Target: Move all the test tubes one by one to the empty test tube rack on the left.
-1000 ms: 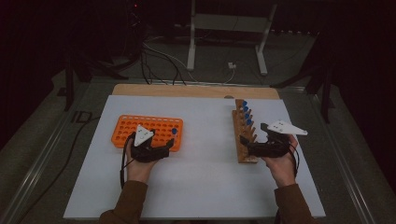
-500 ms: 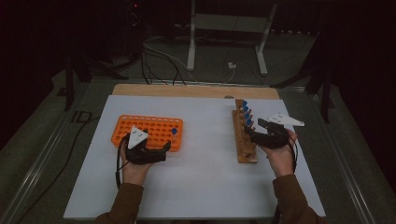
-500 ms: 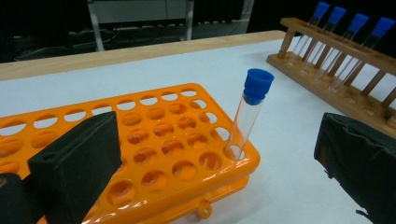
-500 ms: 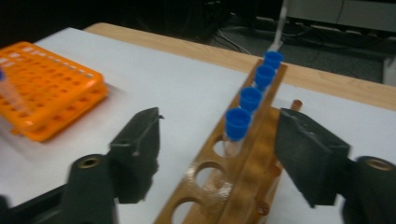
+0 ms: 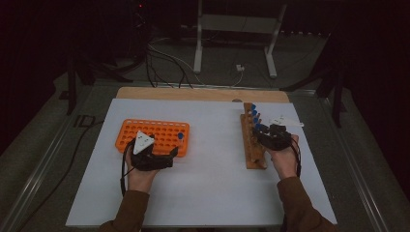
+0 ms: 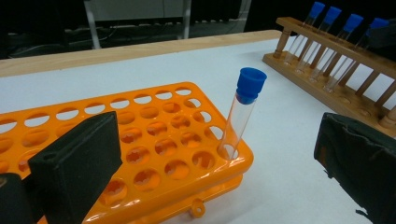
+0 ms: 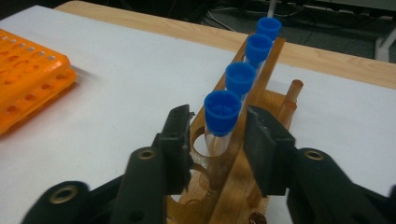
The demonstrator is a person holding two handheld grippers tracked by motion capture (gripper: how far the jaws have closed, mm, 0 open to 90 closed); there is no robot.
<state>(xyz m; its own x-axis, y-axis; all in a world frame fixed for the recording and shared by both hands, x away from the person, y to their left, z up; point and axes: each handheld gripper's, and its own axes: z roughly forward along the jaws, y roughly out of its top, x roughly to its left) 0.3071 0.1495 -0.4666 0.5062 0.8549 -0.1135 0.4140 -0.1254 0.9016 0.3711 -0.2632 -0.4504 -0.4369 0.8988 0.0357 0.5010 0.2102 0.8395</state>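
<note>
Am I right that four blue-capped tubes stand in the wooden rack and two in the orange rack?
Not quite. The wooden rack does hold four blue-capped tubes, but the orange rack holds one tube, at a corner hole, as the left gripper view shows.

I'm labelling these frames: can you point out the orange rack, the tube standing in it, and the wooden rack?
orange rack [image 6: 154, 140], left gripper view, on its holed top face.
tube in the orange rack [image 6: 239, 122], left gripper view, on its clear body below the blue cap.
wooden rack [image 5: 251, 145], high view, on its base board.
</note>
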